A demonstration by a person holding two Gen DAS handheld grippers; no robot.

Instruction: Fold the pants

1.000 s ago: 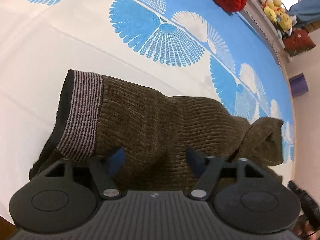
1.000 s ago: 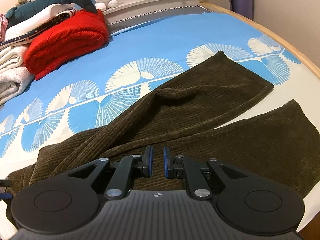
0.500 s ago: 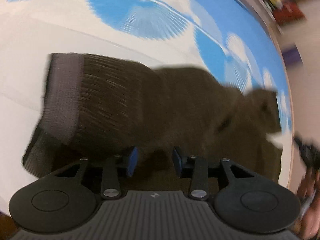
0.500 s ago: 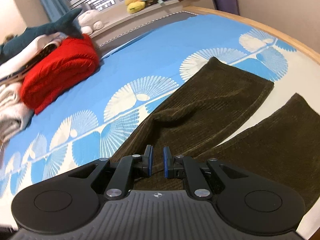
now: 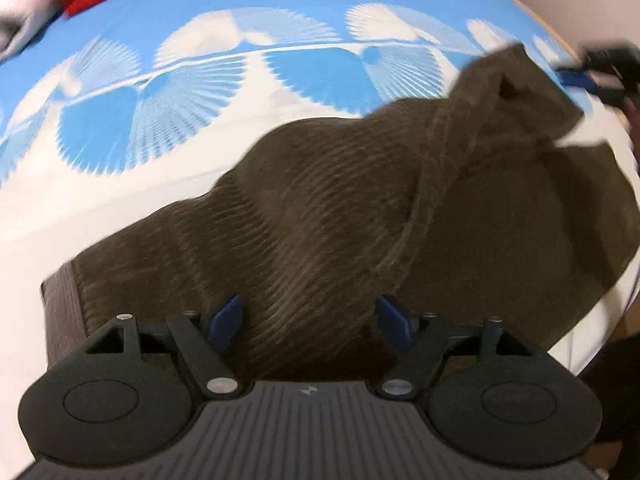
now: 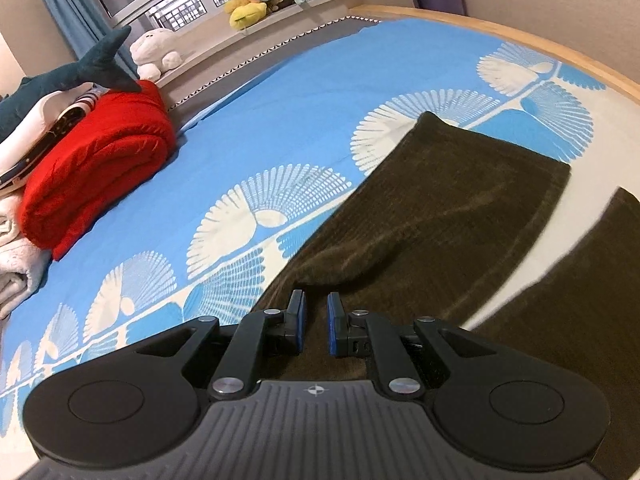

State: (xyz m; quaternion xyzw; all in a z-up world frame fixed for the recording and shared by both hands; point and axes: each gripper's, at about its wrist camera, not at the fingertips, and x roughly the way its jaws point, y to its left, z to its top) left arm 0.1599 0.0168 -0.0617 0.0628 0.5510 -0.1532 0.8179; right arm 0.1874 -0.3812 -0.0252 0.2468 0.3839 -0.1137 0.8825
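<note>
We see the brown pants (image 5: 340, 208) lying on the blue and white bed sheet (image 5: 200, 92), with the striped waistband (image 5: 60, 308) near our left gripper (image 5: 314, 318), and the two legs (image 6: 440, 208) spread out past our right gripper (image 6: 316, 328). Our left gripper is opening wide and holds nothing, though cloth lies under it. Our right gripper is narrow and opening a little, with no cloth pinched that we can see. If we let go too soon, the bumpy top part could flop back and the fold would go crooked. A second ago the left view looked at the waistband from the side; now it has swung round, and the right view sits lower over the legs
</note>
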